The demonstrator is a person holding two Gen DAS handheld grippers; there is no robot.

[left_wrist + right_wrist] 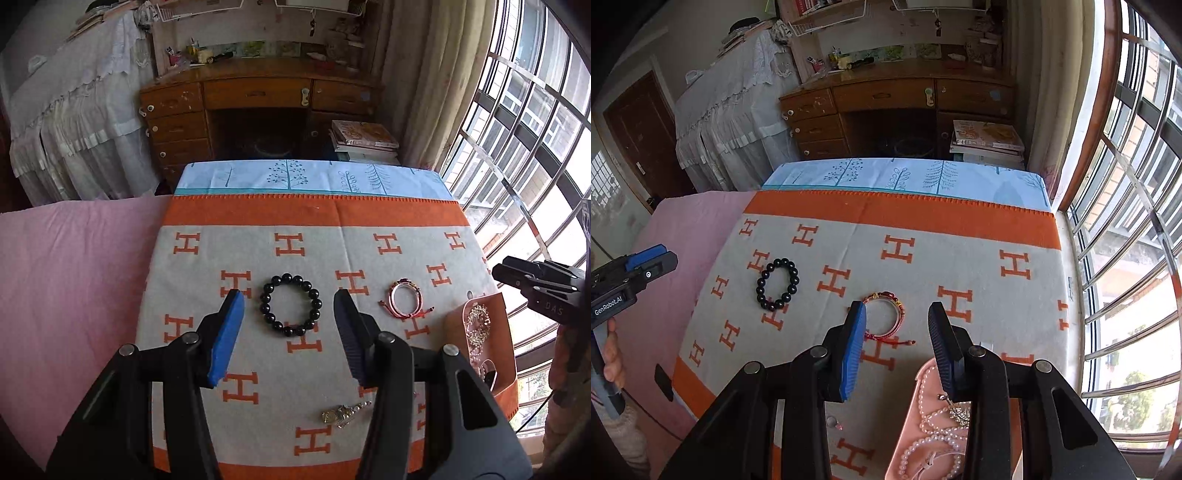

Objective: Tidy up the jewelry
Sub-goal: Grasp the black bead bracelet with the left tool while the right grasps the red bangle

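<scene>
A black bead bracelet [291,305] lies on the orange-and-grey H-pattern cloth [258,258]; it also shows in the right wrist view [777,283]. My left gripper [290,308] is open above it, one finger on each side. A red-and-gold bracelet [405,300] lies to its right, also in the right wrist view [886,316]. My right gripper [897,321] is open and empty just above that bracelet. A pink tray [923,373] holds pearl strands [931,435] and a silver piece [960,411]. A small gold trinket [343,410] lies near the front.
A pink bedsheet [74,266] lies left of the cloth, a blue tree-print sheet [314,177] beyond it. A barred window [535,147] runs along the right. A wooden desk [258,96] and stacked books [365,142] stand behind.
</scene>
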